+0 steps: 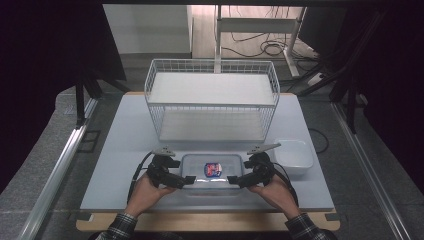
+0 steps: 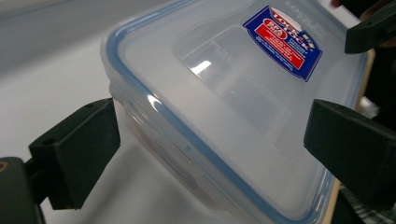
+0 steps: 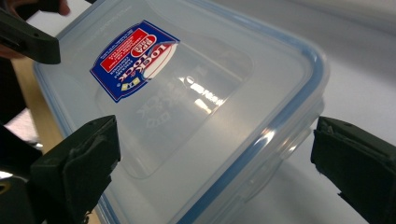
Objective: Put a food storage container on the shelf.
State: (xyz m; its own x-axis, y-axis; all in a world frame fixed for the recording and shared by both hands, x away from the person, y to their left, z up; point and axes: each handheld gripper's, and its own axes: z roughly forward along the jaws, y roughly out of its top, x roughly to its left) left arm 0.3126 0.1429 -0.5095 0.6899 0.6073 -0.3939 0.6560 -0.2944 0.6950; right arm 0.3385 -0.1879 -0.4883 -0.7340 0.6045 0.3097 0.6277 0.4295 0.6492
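Note:
A clear plastic container (image 1: 227, 164) with a blue-rimmed lid and a blue and red label (image 1: 212, 169) lies flat near the table's front edge. My left gripper (image 1: 186, 180) is at its left end and my right gripper (image 1: 234, 181) at its right end. In the left gripper view the container (image 2: 224, 93) has one corner between the wide-apart jaws of the left gripper (image 2: 210, 140), which is open. In the right gripper view the right gripper (image 3: 215, 154) is open, astride another corner of the container (image 3: 210, 84). Each view shows a jaw of the other gripper beyond the lid.
A white wire basket rack (image 1: 212, 100) with two shelves stands just behind the container. A white rectangular dish (image 1: 294, 155) sits to the right of my right hand. The grey table top (image 1: 125, 145) ends in a wooden front edge (image 1: 210, 221).

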